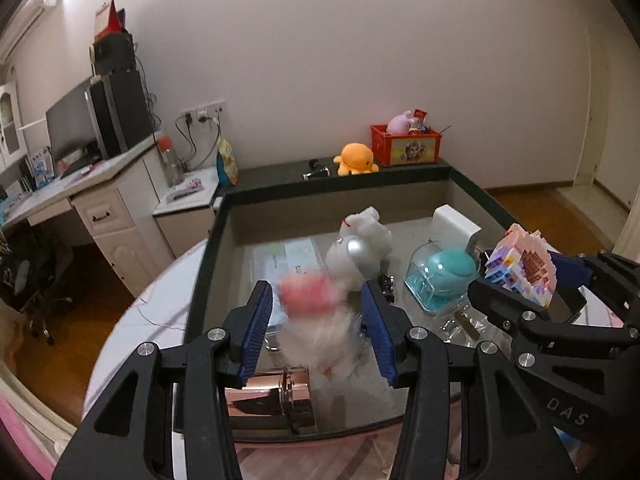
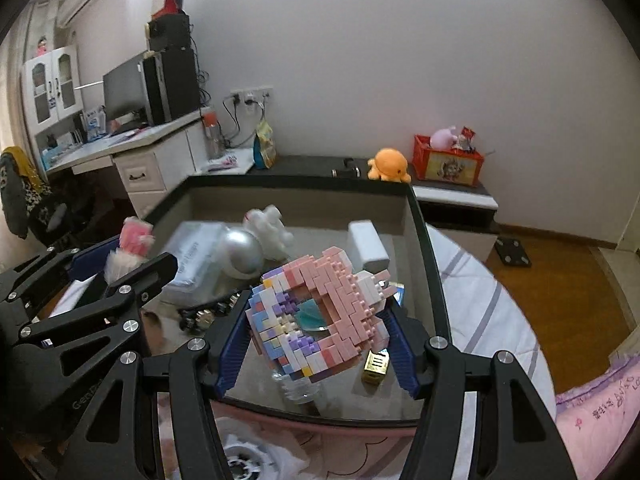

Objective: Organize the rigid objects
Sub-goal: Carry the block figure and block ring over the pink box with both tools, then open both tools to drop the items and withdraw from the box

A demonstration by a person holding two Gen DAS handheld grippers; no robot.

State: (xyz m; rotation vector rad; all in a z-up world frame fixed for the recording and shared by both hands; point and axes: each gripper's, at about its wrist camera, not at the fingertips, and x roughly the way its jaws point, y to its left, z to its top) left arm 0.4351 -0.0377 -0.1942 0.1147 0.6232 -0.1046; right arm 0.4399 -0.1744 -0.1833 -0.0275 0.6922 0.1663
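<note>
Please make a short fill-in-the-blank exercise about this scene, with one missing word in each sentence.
1. The right claw holds a model built of small ______.
2. The plush octopus on the dark ledge is ______ in colour.
3. The crate beside the octopus is ______.
4. The blurred pink and white thing is between the fingers of the ______ claw.

Missing words: bricks; orange; red; left

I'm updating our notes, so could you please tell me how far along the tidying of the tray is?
Done: cannot tell, the box is cluttered. In hand: the right gripper holds the pastel brick model; the left gripper has a blurred pink-and-white item between its fingers. Left: the white plush, teal container, white block and gold cube.
</note>
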